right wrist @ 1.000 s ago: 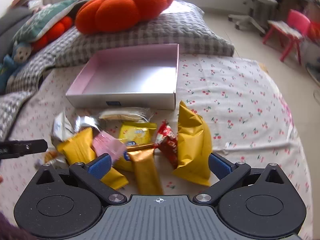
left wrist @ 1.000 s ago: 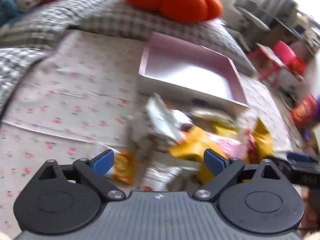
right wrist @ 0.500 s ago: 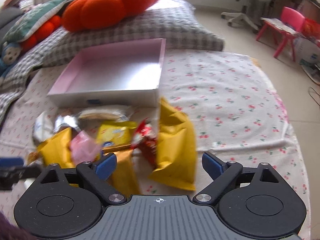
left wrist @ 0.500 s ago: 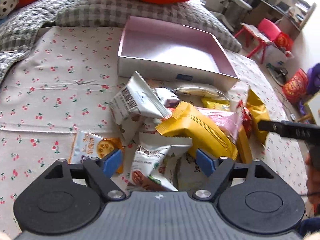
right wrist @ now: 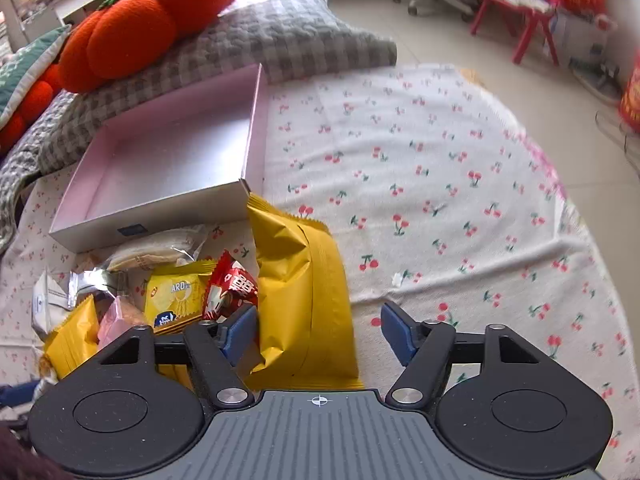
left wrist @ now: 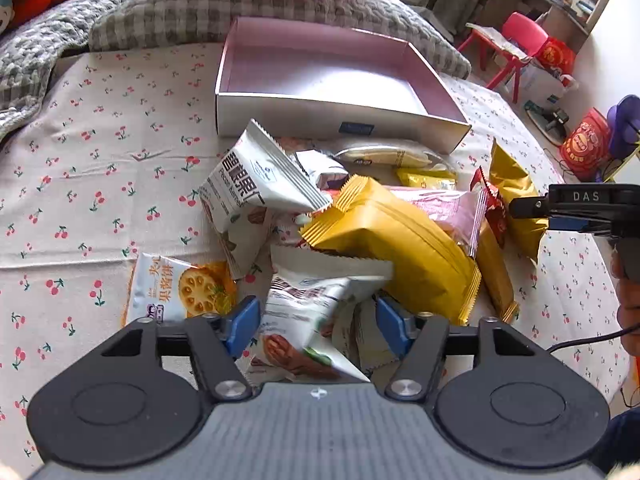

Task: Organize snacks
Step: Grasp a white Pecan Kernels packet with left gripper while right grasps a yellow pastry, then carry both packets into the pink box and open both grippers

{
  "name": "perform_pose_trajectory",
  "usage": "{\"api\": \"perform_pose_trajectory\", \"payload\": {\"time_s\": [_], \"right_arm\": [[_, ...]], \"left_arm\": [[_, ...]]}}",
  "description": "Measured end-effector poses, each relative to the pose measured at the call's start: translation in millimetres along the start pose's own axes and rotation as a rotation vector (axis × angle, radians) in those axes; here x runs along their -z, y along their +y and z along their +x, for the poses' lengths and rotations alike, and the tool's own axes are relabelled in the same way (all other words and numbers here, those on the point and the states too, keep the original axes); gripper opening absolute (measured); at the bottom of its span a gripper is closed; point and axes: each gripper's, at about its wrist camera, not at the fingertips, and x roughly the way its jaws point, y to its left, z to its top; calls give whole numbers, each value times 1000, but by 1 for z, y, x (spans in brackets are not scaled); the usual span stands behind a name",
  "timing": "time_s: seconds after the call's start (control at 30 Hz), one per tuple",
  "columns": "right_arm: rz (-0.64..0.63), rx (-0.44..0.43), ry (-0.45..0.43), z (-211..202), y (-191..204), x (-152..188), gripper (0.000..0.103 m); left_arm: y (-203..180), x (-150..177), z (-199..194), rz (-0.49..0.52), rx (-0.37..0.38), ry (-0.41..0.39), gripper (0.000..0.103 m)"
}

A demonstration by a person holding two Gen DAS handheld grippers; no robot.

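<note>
A heap of snack packets lies on the cherry-print cloth in front of an empty pink-lined box [left wrist: 340,120] [right wrist: 152,212]. My left gripper [left wrist: 318,326] points down over the heap's near edge. Its jaws are closing around a white nut packet [left wrist: 304,312], and the pads do not visibly press it. My right gripper [right wrist: 318,334] straddles a tall yellow packet [right wrist: 304,292]; its jaws are closing too, with a gap at the right pad. One of its fingers [left wrist: 528,203] shows at the right of the left wrist view, beside the gold packet [left wrist: 516,188].
The heap also holds a large yellow packet [left wrist: 384,248], a white printed packet [left wrist: 256,188], a biscuit packet [left wrist: 180,288] and a red packet [right wrist: 230,288]. Behind the box are a grey checked pillow [right wrist: 288,40] and an orange pumpkin cushion [right wrist: 152,20]. Right of the cloth is floor with a red chair [right wrist: 536,8].
Both pairs of jaws have narrowed. The left gripper has settled over the white nut packet. The right gripper has sunk and shifted so the tall yellow packet stands between its pads.
</note>
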Motion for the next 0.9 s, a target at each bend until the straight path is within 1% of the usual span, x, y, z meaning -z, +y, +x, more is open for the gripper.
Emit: {"api": "perform_pose_trajectory", "payload": {"time_s": [0.07, 0.13, 0.2, 0.23, 0.33, 0.37, 0.4, 0.43, 0.57, 0.7, 0.9], "right_arm": [[7, -4, 6, 3, 0, 0, 63], [18, -14, 10, 7, 0, -1, 62], [27, -21, 12, 10, -1, -1, 60], [32, -28, 13, 11, -2, -1, 56], [53, -50, 15, 12, -5, -2, 49], [60, -56, 17, 12, -6, -2, 48], [64, -58, 18, 12, -6, -2, 48], [69, -61, 19, 12, -7, -1, 47], [91, -78, 20, 11, -8, -1, 41], [113, -87, 15, 9, -12, -1, 40], [153, -93, -16, 3, -21, -2, 39]], "left_arm": [[1, 0, 2, 5, 3, 6, 57], [-1, 1, 3, 19, -1, 3, 52], [-3, 2, 5, 35, -6, 6, 49], [-4, 3, 5, 38, -11, 7, 44], [-2, 3, 6, 36, -20, 6, 37], [-1, 3, 5, 34, -18, 4, 36], [-1, 3, 5, 32, -17, 6, 32], [1, 3, 4, 26, -13, 5, 30], [0, 5, 3, 27, -11, 6, 29], [-2, 4, 1, 32, -5, 2, 28], [-1, 3, -9, 12, 23, -20, 28]]}}
